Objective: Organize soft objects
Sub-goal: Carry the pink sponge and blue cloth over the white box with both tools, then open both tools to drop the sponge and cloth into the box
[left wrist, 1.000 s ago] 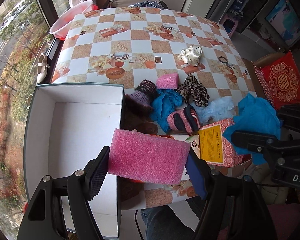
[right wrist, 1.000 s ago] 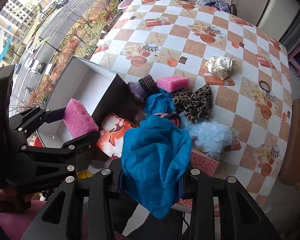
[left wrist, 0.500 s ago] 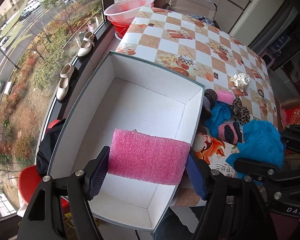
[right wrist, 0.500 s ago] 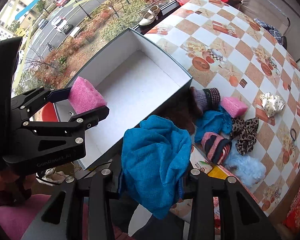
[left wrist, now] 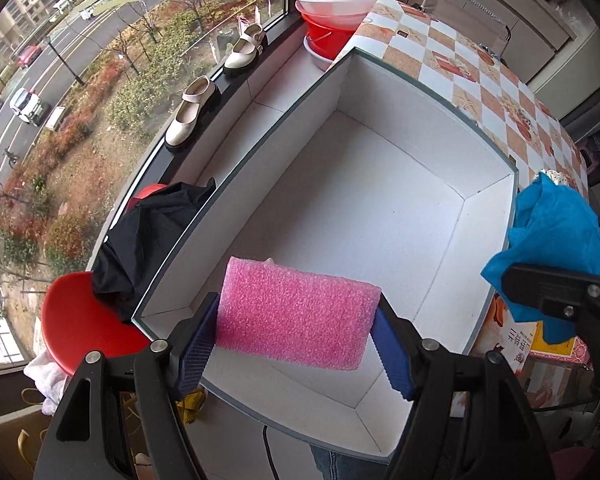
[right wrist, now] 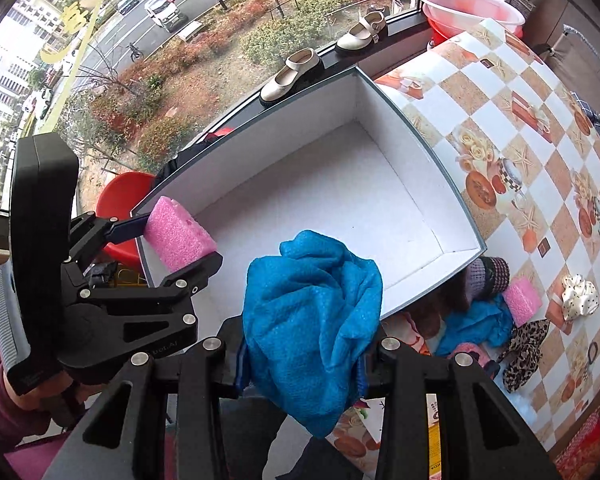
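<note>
White box (left wrist: 380, 208) seen empty; nothing stowed yet; left tongs (left wrist: 296, 320) clamped on pink foam block (left wrist: 296, 314), held over near end of box; right tongs (right wrist: 300, 360) pinched on blue cloth (right wrist: 312, 320) above near rim; remaining soft items (right wrist: 496, 312) left heaped on counter (right wrist: 500, 120) at right.

Soft, even daylight enters through the large glass window (left wrist: 100, 60) on the left, brightly lighting the open white cardboard box (left wrist: 360, 208) with only faint shadows along its inner walls. Both views are sharp, without motion blur or glare. Fisheye distortion bends straight edges, and the frame corners fall to black.
</note>
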`<action>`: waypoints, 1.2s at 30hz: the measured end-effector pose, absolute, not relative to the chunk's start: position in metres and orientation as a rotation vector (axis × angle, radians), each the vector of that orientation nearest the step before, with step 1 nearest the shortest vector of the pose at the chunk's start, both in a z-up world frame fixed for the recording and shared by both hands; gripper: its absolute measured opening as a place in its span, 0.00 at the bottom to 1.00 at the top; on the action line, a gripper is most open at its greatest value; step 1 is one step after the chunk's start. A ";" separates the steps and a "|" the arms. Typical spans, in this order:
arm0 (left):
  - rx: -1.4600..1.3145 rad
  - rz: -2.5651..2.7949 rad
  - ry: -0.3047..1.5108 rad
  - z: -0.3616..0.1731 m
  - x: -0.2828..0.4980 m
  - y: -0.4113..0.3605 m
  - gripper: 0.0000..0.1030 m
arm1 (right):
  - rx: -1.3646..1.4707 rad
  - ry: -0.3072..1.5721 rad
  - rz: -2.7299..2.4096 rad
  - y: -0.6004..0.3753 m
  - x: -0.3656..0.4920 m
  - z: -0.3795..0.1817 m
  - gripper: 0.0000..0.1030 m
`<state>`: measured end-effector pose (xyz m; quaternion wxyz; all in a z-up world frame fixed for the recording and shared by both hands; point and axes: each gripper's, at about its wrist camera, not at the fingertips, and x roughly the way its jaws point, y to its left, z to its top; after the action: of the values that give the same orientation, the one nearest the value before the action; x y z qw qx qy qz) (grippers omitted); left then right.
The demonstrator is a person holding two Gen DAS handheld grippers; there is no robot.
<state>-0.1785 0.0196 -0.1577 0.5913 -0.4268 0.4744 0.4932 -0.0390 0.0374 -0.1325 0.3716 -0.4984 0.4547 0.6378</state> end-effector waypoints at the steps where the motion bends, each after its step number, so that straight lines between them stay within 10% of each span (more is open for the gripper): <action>1: -0.994 1.147 1.110 -0.161 -0.178 0.019 0.73 | -1.287 1.165 1.632 0.039 -0.041 -0.136 0.38; 36: -1.068 0.931 1.222 -0.210 -0.141 -0.004 0.73 | -1.463 1.231 1.539 0.044 -0.046 -0.199 0.38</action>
<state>-0.1406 -0.0044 -0.2097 0.5935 -0.4593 0.5257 0.4005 -0.0461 0.0435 -0.1993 0.3367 -0.5613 0.4722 0.5905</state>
